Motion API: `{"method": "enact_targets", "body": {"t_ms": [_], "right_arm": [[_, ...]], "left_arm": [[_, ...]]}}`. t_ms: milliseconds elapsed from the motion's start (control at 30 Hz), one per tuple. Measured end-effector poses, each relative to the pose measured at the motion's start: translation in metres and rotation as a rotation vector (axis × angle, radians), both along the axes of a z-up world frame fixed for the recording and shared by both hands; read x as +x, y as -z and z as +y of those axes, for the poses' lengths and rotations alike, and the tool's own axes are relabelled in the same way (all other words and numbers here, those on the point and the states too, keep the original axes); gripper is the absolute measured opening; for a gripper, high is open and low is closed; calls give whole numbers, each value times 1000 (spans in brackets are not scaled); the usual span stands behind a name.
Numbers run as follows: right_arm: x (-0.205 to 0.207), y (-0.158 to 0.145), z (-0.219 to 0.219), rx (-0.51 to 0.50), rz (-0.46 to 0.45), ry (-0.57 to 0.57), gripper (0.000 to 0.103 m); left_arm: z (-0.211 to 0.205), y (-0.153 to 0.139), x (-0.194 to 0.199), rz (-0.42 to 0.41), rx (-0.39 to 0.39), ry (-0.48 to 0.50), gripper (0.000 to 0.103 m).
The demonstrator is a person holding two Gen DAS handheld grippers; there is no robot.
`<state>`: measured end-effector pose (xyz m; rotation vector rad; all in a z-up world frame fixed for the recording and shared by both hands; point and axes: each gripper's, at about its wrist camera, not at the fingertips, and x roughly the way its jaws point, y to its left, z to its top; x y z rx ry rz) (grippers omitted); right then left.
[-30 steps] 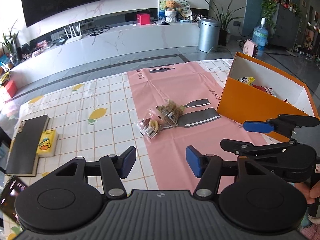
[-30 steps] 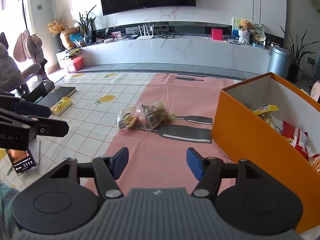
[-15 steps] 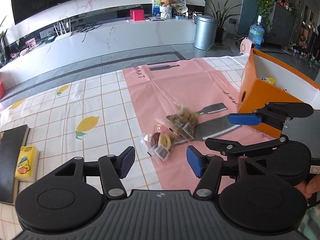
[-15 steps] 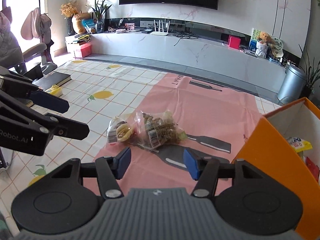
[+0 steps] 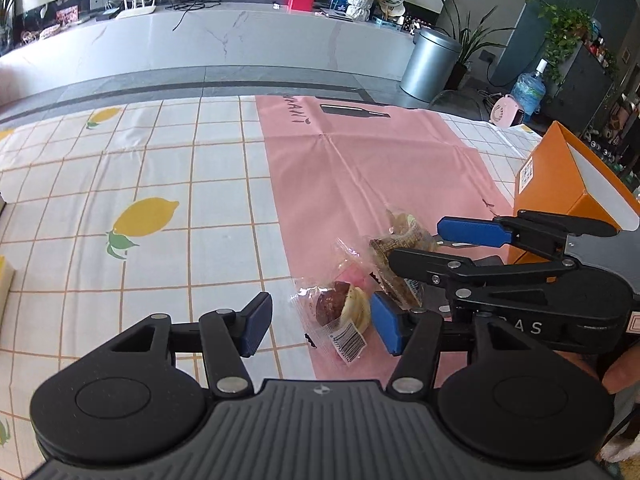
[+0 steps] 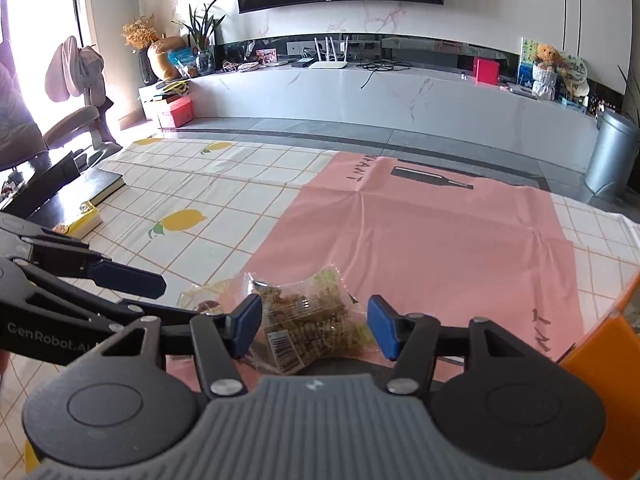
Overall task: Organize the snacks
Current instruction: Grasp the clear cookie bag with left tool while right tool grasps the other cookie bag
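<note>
Two clear snack packets lie side by side on the pink mat (image 5: pixel 380 168). The pastry packet (image 5: pixel 340 312) with a barcode sits between the open fingers of my left gripper (image 5: pixel 320 322). The brown nutty packet (image 6: pixel 308 320) sits between the open fingers of my right gripper (image 6: pixel 314 326), and it also shows in the left wrist view (image 5: pixel 400 248). The right gripper (image 5: pixel 452 246) reaches in from the right in the left wrist view. The orange box (image 5: pixel 560 184) stands at the right, its inside hidden.
A lemon-print tablecloth (image 5: pixel 140 208) covers the table left of the mat. A black book (image 6: pixel 102 186) and a yellow pack (image 6: pixel 86 220) lie at the far left. The orange box's corner (image 6: pixel 600 356) is close to my right gripper.
Both grippers have moved forward and down to the two packets, which now lie between their open fingers. The orange box has slid toward the right edge of both views.
</note>
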<state>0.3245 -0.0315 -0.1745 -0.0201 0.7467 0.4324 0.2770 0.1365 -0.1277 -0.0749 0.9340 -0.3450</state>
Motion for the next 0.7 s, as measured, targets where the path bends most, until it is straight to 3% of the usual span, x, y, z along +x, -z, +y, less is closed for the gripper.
{"method": "enact_targets", "body": {"t_ms": [133, 233, 300, 433, 700], "right_arm": [[6, 10, -3, 57, 41, 5, 56], [3, 11, -3, 52, 37, -11, 53], [0, 10, -2, 47, 36, -24, 50], [-9, 6, -3, 19, 42, -30, 46], [-49, -1, -18, -46, 57, -22, 46]], "left_arm": [[5, 9, 5, 45, -47, -31, 63], [3, 13, 7, 75, -51, -34, 42], [-1, 12, 7, 77, -35, -42, 39], [-7, 11, 6, 113, -32, -57, 20], [-19, 6, -19, 267, -53, -132, 18]]}}
